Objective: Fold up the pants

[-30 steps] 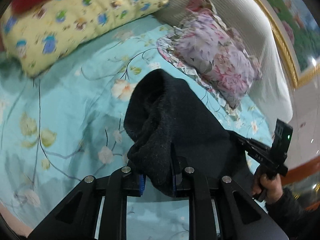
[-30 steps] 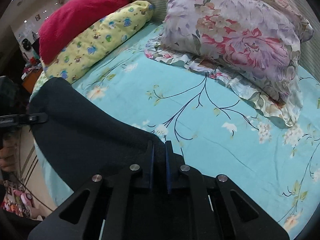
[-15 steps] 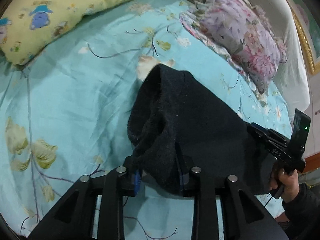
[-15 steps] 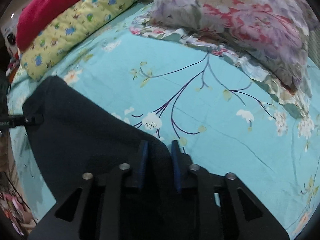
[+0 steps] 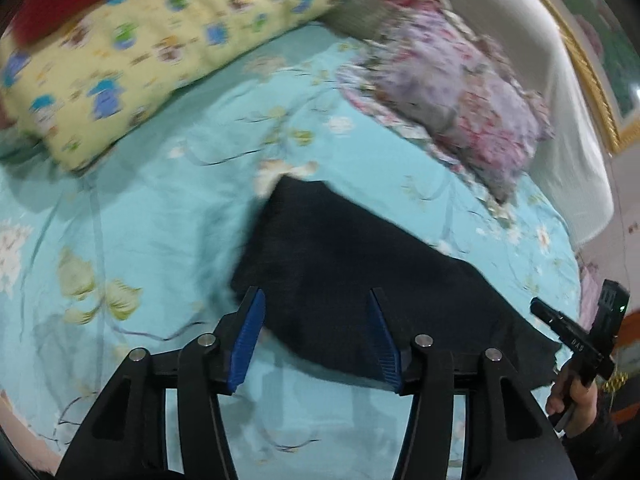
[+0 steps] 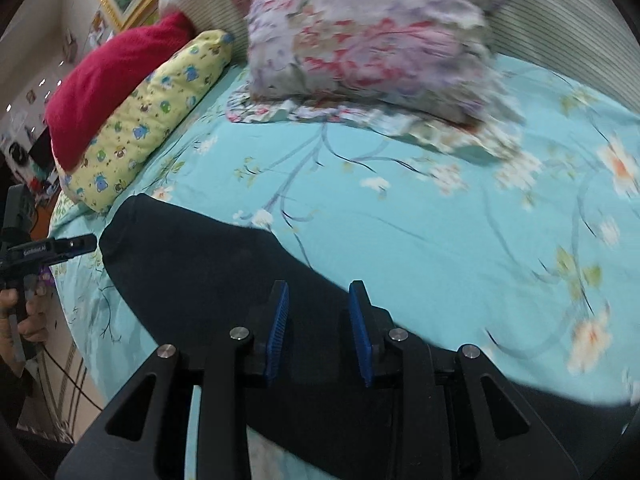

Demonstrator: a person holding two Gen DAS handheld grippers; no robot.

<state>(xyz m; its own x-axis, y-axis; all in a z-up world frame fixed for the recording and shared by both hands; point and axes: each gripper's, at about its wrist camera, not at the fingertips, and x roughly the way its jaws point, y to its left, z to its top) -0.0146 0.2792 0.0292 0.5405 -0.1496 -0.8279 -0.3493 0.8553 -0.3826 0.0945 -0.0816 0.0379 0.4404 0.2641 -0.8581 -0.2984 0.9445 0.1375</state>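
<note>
Black pants [image 5: 360, 264] flat on turquoise floral bed [image 5: 160, 216]; left hand-held gripper [image 5: 316, 336] spread wide, right hand-held gripper [image 6: 318, 330] parted, both hold nothing.

You have one pair of pants [image 5: 360, 276] on one bed [image 5: 160, 220], three pillows (yellow [image 6: 148, 124], red [image 6: 116, 76], flowered [image 6: 368, 40]), one framed picture [image 5: 588, 60], and two tongs: left [image 5: 316, 304] and right [image 6: 318, 296].
</note>
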